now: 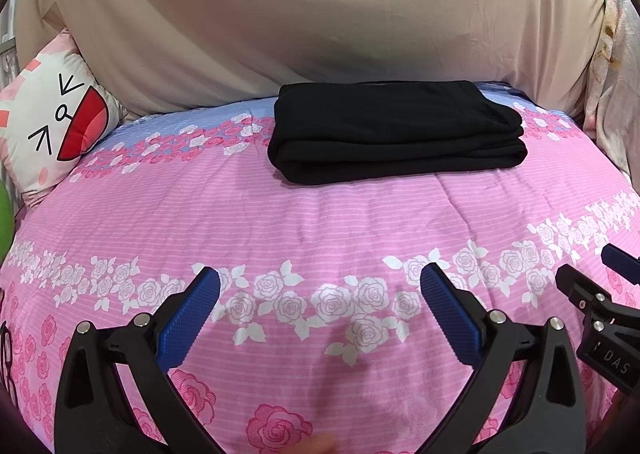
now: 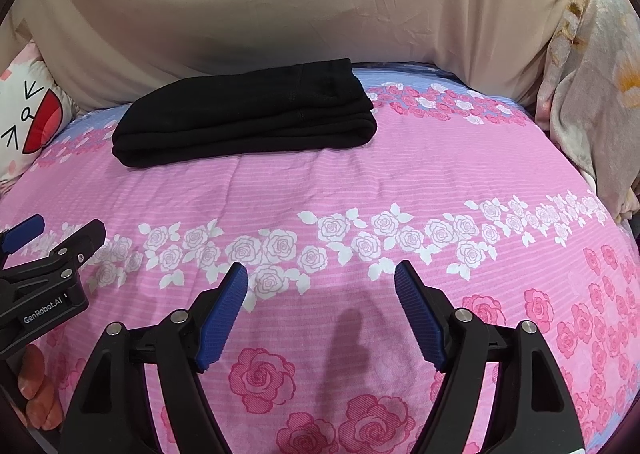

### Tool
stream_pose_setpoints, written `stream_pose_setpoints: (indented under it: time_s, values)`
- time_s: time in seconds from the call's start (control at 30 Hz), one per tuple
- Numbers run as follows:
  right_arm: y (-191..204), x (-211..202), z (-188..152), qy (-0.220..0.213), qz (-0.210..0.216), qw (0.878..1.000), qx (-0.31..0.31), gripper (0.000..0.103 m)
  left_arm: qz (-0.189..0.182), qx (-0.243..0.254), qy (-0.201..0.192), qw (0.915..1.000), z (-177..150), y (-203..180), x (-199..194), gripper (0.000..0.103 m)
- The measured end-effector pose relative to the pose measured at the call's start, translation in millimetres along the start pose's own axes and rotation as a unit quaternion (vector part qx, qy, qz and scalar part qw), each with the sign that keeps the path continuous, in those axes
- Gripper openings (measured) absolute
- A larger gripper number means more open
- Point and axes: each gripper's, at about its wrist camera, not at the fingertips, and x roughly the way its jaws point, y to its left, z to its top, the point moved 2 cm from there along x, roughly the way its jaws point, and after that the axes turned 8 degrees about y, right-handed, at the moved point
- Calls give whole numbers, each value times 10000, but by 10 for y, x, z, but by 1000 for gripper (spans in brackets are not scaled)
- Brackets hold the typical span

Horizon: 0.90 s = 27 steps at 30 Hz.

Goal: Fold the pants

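Black pants lie folded into a thick rectangular bundle at the far side of a pink rose-print bed cover. The right wrist view has the same pants at the far left. My left gripper hovers open over the near part of the cover, well short of the pants, with nothing between its blue fingers. My right gripper is open too and holds nothing. Each gripper shows at the edge of the other's view: the right gripper and the left gripper.
A beige sheet rises behind the pants. A cartoon-face pillow lies at the far left and a pale floral blanket at the far right. A hand grips the left tool.
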Motion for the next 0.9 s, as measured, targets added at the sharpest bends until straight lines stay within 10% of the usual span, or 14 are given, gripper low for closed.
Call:
stream_pose_setpoints:
  time_s: [0.9]
  values:
    - [39,-39,22,-75,-87,9997,-192,82,-115,138,21,9998,6,-50,2,98]
